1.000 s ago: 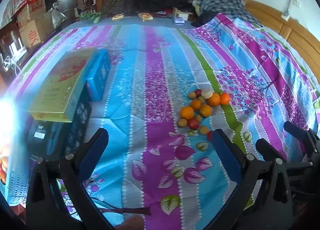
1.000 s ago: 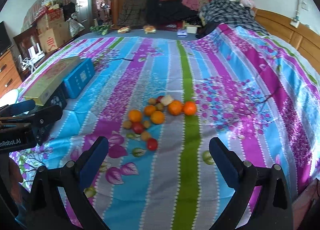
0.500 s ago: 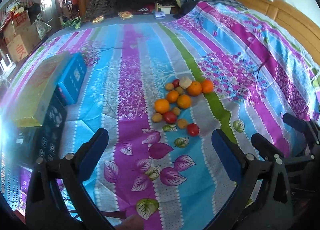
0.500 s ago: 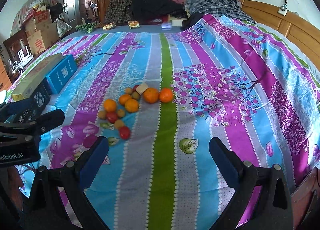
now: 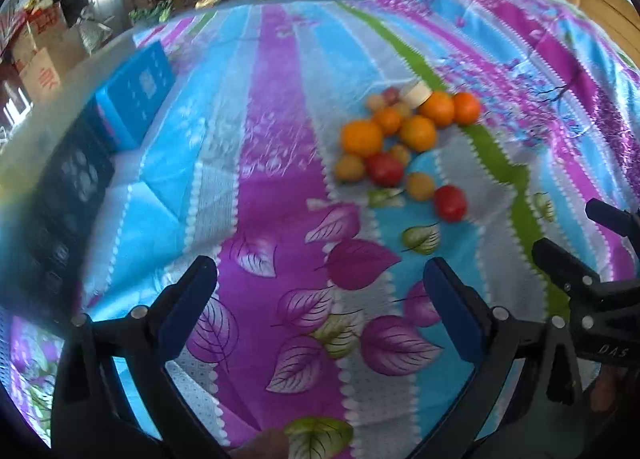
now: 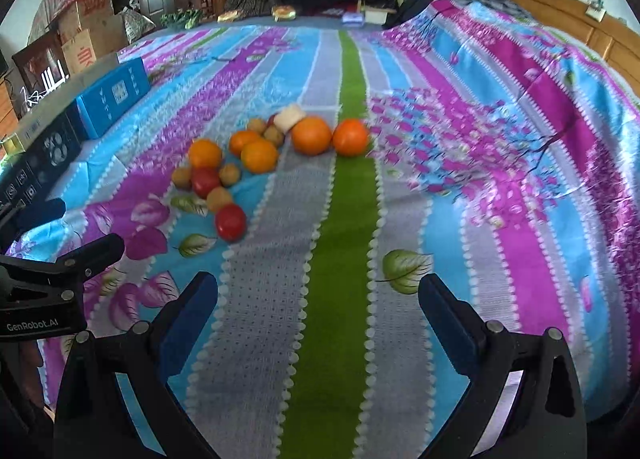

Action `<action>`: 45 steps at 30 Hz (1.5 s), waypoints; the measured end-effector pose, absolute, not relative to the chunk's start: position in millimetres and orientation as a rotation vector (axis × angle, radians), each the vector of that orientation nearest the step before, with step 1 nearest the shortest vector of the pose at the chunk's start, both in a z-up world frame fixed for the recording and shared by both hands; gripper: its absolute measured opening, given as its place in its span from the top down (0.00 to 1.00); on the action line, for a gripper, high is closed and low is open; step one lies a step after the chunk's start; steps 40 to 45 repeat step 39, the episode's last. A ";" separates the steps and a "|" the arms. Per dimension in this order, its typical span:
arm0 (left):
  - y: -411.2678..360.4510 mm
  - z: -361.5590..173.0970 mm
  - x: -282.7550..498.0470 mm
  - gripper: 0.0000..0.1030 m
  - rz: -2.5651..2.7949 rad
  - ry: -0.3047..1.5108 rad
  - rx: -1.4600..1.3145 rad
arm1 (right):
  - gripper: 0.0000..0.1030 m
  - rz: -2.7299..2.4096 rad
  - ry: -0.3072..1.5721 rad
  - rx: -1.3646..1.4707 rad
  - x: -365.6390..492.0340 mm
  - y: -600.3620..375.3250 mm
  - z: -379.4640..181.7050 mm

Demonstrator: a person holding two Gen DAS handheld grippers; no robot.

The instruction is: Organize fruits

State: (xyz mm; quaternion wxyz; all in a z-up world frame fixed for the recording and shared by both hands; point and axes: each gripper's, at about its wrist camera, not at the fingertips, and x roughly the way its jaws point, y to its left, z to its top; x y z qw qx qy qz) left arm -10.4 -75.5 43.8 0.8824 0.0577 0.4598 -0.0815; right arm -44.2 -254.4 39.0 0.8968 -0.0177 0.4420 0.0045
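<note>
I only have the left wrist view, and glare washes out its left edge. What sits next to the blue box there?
Observer: In the right wrist view, a dark box printed with icons lies right beside the blue box, on its nearer side.
Operator: Is the right tool holding anything?
Observer: No. The right tool is open, with only bedspread between its fingers.
Operator: Where is the nearest fruit from it?
Observer: A red fruit lies ahead, left of the tool's centreline.
</note>
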 end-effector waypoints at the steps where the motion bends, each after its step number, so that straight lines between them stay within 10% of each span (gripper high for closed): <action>1: -74.8 39.2 -8.9 0.00 -0.162 0.959 0.123 | 0.01 0.012 0.918 -0.033 -42.5 -255.0 34.9; 45: -73.1 -0.4 -0.3 0.00 -0.094 0.939 0.084 | 0.00 0.030 0.934 0.042 -31.3 -268.4 -22.9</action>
